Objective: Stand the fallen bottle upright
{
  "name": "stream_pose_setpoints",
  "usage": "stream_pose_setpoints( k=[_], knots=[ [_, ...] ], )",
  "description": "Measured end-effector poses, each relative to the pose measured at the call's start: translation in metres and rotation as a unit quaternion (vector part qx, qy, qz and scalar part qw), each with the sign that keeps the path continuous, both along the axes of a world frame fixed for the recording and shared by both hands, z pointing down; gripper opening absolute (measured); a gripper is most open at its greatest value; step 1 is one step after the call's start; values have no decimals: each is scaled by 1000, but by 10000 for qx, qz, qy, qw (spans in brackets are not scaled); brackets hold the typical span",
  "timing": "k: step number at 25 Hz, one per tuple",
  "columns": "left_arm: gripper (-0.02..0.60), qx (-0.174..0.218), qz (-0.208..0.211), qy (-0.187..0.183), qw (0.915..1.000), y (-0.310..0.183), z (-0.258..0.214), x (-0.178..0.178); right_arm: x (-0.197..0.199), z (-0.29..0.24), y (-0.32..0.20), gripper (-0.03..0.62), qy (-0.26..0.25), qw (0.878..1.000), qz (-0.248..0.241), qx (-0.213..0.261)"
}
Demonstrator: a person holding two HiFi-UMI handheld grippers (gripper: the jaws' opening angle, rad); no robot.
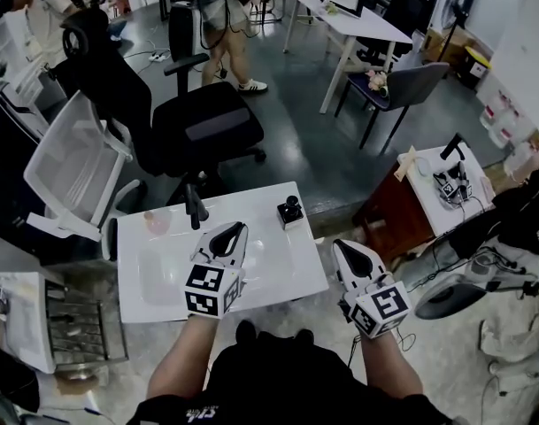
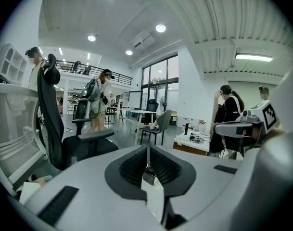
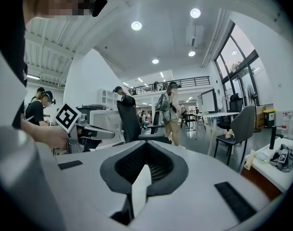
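Progress: not begun | bottle (image 1: 163, 271): apparently clear, lay flat on white table (image 1: 282, 268) beside left gripper (image 1: 234, 228) | left gripper and right gripper (image 1: 343, 246): jaws clenched, empty | remaining: grasp, stand upright

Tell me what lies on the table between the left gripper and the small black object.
Nothing: the head view shows only bare white table between the left gripper and the small black object.

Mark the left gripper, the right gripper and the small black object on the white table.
left gripper (image 1: 241, 227): head view, at the tips of its jaws.
right gripper (image 1: 338, 243): head view, at the tips of its jaws.
small black object (image 1: 290, 211): head view, on the middle of its body.
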State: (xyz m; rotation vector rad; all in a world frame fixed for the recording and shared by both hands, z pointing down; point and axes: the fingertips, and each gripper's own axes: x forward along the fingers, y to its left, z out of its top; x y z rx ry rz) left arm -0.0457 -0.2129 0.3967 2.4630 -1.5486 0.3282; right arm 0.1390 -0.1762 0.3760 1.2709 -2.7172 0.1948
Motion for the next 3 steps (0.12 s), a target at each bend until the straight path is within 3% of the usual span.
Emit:
stream_pose_setpoints(
  k=[3],
  knots=[
    [34, -49, 16, -19, 10000, 2, 4, 2, 0, 2, 3, 11, -44, 10000, 6, -25]
  ],
)
